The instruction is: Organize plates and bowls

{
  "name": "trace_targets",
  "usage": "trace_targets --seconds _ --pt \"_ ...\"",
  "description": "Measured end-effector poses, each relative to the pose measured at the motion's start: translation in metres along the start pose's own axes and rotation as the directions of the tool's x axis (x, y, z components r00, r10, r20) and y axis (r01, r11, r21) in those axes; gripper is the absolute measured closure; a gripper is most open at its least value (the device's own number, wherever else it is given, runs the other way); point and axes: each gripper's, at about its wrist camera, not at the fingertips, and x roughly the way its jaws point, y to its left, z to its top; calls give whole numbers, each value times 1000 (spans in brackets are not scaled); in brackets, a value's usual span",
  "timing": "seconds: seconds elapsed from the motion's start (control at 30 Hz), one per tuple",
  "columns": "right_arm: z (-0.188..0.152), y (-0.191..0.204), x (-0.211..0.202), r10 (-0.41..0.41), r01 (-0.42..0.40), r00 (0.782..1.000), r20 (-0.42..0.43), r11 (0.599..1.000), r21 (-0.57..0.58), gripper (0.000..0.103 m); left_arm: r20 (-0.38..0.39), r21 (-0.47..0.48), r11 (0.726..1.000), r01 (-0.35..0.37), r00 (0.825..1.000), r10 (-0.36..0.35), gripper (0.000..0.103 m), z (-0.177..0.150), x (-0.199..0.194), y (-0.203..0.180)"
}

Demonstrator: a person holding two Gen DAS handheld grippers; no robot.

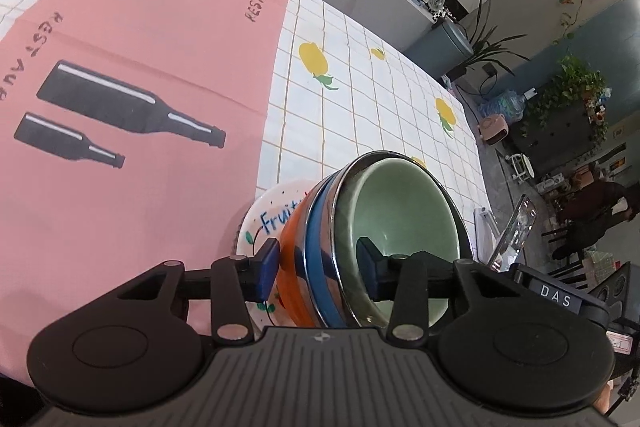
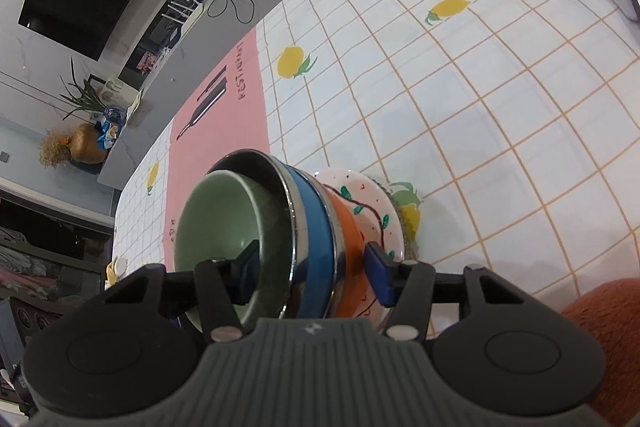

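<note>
Stack: nested bowls tipped on edge over the table, mouths facing sideways, gripped from two sides.
Green bowl [image 1: 404, 211]: innermost, pale green glaze, sits inside the metal one.
Steel bowl [image 1: 340, 227]: shiny rim around the green bowl, blue band [image 1: 316, 247] behind the rim.
Orange bowl [image 1: 290, 259]: next layer out, pressed against the blue band.
Plate [image 1: 266, 215]: white with dots, green leaves and blue lettering "Fruit", outermost at the back of the stack, seems to touch the cloth at its lower edge.
Left gripper [image 1: 320, 267]: clamped on the stack; one blue pad against the orange bowl's outside, the other inside the green bowl's wall.
Right gripper [image 2: 316, 269]: clamped likewise from the opposite side; one pad inside the green bowl, the other at the orange bowl beside the plate.
Tablecloth [image 1: 360, 75]: white grid with yellow lemons, beneath the stack.
Pink mat [image 1: 140, 39]: printed black bottles and the word "RESTAURANT", lies beside the stack on the cloth.
Woven coaster [image 2: 410, 223]: partly visible under the plate in the right wrist view, kind hard to tell.
</note>
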Motion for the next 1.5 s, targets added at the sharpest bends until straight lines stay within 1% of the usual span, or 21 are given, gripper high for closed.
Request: trace_targets --seconds 0.13,0.23,0.33,0.37,0.43,0.53,0.6,0.67,0.73,0.8,0.83,0.97,1.03,1.1,1.17,1.27,1.3,1.37,1.4,1.43,1.5 --pt "2 2 2 6 -6 1000 -4 1000 -11 50 0 -4 1000 -2 1000 2 56 3 -1 1" --pt "2 2 4 11 -11 1000 -3 1000 -4 49 -3 11 1000 -10 1000 10 56 2 -1 -1" --pt "1 3 0 20 -20 999 32 1000 -14 48 5 29 999 -15 1000 15 53 1 -2 -4" --pt "0 5 -3 25 -24 998 54 999 -31 48 16 46 999 -20 1000 19 52 0 -3 -6" --pt "-3 8 -7 42 -37 996 75 997 -65 34 53 93 995 -24 998 19 43 -3 -9 -11" --pt "-8 16 -14 21 -6 991 128 993 -115 34 122 172 984 -43 992 22 39 -6 -26 -23" --pt "-13 25 -23 -13 44 981 194 986 -159 34 178 236 969 -76 984 33 39 -9 -41 -33" --pt "-20 38 -33 -54 110 965 255 971 -211 34 257 319 941 -117 966 34 39 -14 -60 -44" --pt "-30 54 -44 -96 187 943 320 945 -267 34 344 386 906 -173 939 33 39 -21 -82 -54" --pt "-40 69 -56 -89 218 923 374 923 -317 33 410 429 879 -209 912 17 39 -28 -103 -62" --pt "-46 77 -63 -76 221 916 394 916 -336 31 432 446 868 -219 902 6 39 -31 -113 -66" --pt "-67 103 -86 -33 230 892 451 892 -389 30 497 490 829 -270 868 -11 39 -44 -147 -75" --pt "-80 113 -95 -31 256 874 485 877 -407 30 529 505 807 -305 848 -10 39 -54 -159 -77" --pt "-93 122 -101 -29 286 854 519 860 -423 30 557 511 792 -335 831 -7 39 -64 -170 -77" --pt "-108 126 -106 -27 316 830 557 846 -429 30 583 498 792 -353 812 -4 39 -76 -178 -75" --pt "-134 128 -111 -19 354 788 615 831 -429 29 641 426 829 -363 767 6 42 -91 -184 -64" --pt "-143 128 -111 -22 370 775 632 825 -426 29 652 415 832 -369 758 11 42 -97 -184 -61" --pt "-158 127 -108 -44 409 753 657 813 -414 29 664 405 824 -397 747 34 42 -108 -182 -56" --pt "-164 126 -106 -58 425 747 662 808 -408 29 664 397 821 -411 746 52 42 -110 -181 -54" --pt "-171 124 -105 -73 436 744 664 806 -400 29 662 392 819 -419 746 64 41 -115 -179 -52" --pt "-182 122 -102 -84 440 750 656 803 -401 29 656 387 811 -439 749 92 35 -123 -173 -48"
